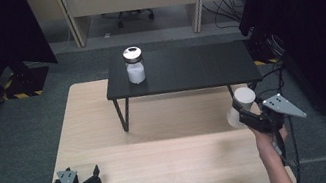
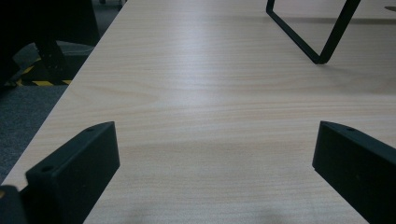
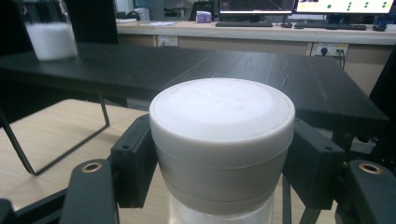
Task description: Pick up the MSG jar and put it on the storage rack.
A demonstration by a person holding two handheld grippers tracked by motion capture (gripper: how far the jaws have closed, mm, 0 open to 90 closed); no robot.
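My right gripper (image 1: 245, 115) is shut on a jar with a white lid (image 1: 240, 105), held above the right edge of the wooden table (image 1: 174, 165). In the right gripper view the white-lidded jar (image 3: 222, 140) sits squeezed between both pads (image 3: 133, 161), level with the black shelf top (image 3: 187, 70). A second jar of white powder (image 1: 134, 65) stands upright on the low black shelf (image 1: 187, 69) at its left end; the same powder jar (image 3: 49, 32) appears far left. My left gripper (image 1: 96, 177) rests open at the table's near-left corner, its fingers (image 2: 74, 172) wide apart over bare wood.
The black shelf stands on thin metal legs (image 1: 123, 114) on the far half of the table; a shelf leg (image 2: 317, 42) is ahead of my left gripper. Dark curtains flank both sides, desks and cables stand behind on grey carpet.
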